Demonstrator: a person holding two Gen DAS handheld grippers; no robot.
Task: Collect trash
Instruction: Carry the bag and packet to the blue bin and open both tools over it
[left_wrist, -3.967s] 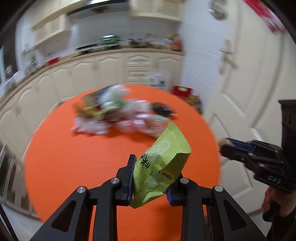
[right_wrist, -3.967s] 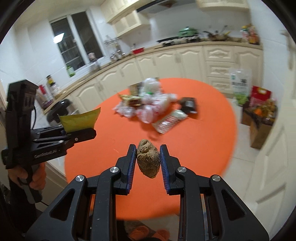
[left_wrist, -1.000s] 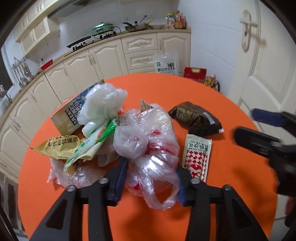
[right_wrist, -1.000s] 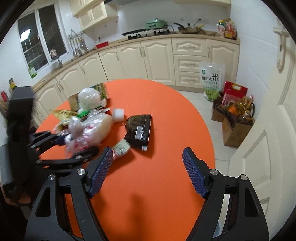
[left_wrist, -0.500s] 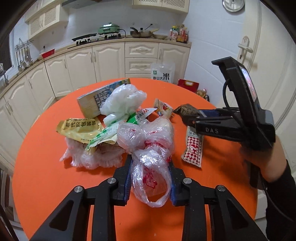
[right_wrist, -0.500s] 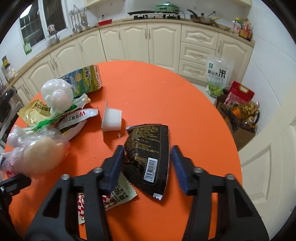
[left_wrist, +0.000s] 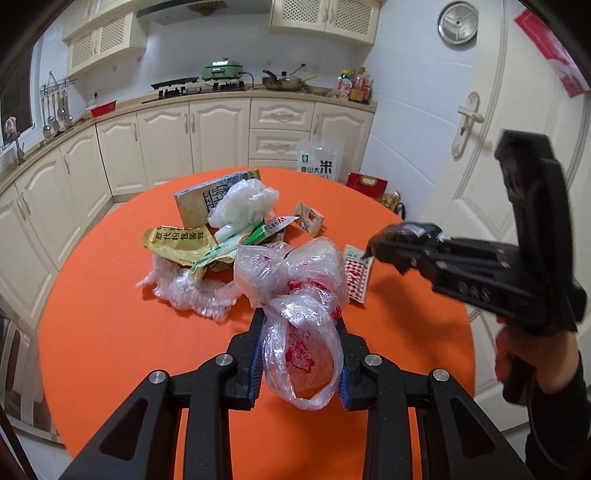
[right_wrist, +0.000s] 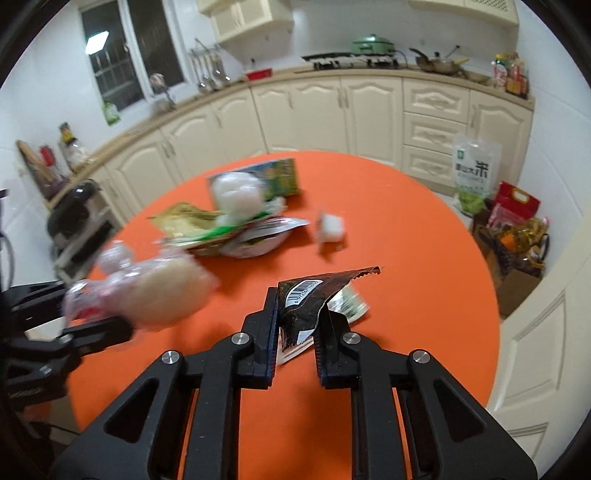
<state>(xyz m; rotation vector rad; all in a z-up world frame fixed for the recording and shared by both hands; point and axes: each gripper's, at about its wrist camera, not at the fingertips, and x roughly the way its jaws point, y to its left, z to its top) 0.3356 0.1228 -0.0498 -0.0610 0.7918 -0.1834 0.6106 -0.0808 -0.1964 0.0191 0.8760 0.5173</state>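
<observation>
Left gripper (left_wrist: 300, 350): we are clenching the blue pads on the clear plastic bag (left_wrist: 299, 295), the one with red print; its loop is hanging down between the 2 fingers and its knotted bulk is bulging out ahead of the tips.

Right gripper (right_wrist: 295, 332): we are pinching the black wrapper (right_wrist: 314, 295) hard between nearly closed jaws; the barcode end is standing up above the tips and the serrated edge is pointing toward the table's right edge.

Table (left_wrist: 110, 332): round and orange, and we are working over the near half of it.

Remaining pile: the yellow packet (left_wrist: 177, 240), the crumpled white bag (left_wrist: 243, 201), the milk carton (left_wrist: 201, 199) and a strip of bubbly film (left_wrist: 192, 291) are lying together toward the far left of the table's middle.

Sachet: the red-and-white sachet (left_wrist: 356, 275) is lying flat just right of the held bag, long axis running from the near edge toward the far edge.

Key relation: both held pieces are sitting inside the jaws, so we judge the next move as a carry away; no bin is showing in either view.

Nearer hand: the right gripper is hovering just above the sachet, so that side is closer for it.

Risk: the thin bag may be slipping, since we are gripping only its loose skin.
</observation>
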